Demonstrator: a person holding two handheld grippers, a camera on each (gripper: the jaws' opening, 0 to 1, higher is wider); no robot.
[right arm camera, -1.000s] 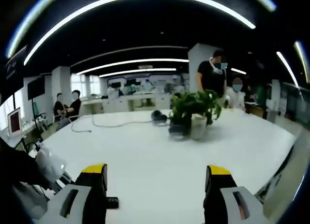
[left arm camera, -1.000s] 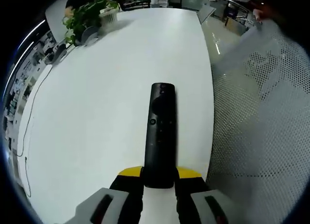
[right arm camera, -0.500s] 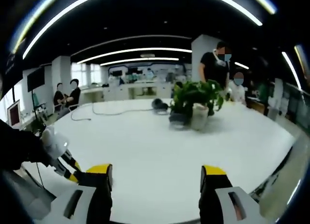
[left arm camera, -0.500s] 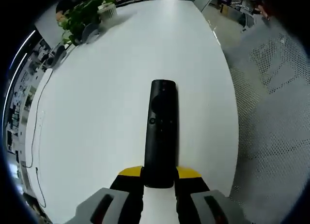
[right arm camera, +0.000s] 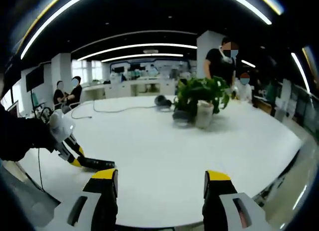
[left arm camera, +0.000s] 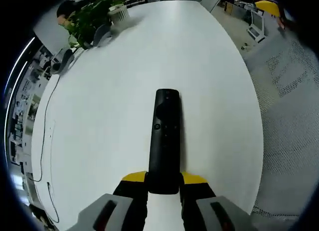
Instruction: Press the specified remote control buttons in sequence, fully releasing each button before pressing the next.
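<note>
since a second ago the left gripper [right arm camera: 75, 153] has come further into the right gripper view from the left, where it was barely at the edge before, and the black remote control [left arm camera: 165, 141] now shows there as a dark bar sticking out from its yellow-tipped jaws, low over the white table [left arm camera: 114, 91]. the right gripper [right arm camera: 160, 183] has its jaws spread wide with nothing between them, much as before, hanging above the near edge of the table

in the left gripper view the left gripper's jaws pinch the near end of the remote control, one yellow tip on each side, and the remote runs straight away from them, button face up, above the table top. the grip looks the same as in the earlier pictures

farther out, a potted plant [right arm camera: 202, 99] stands near the middle of the table, with a dark object just beside it and a thin cable [left arm camera: 42, 141] trailing along the table's left side. several people [right arm camera: 222, 61] stand or sit beyond the table's far side
</note>
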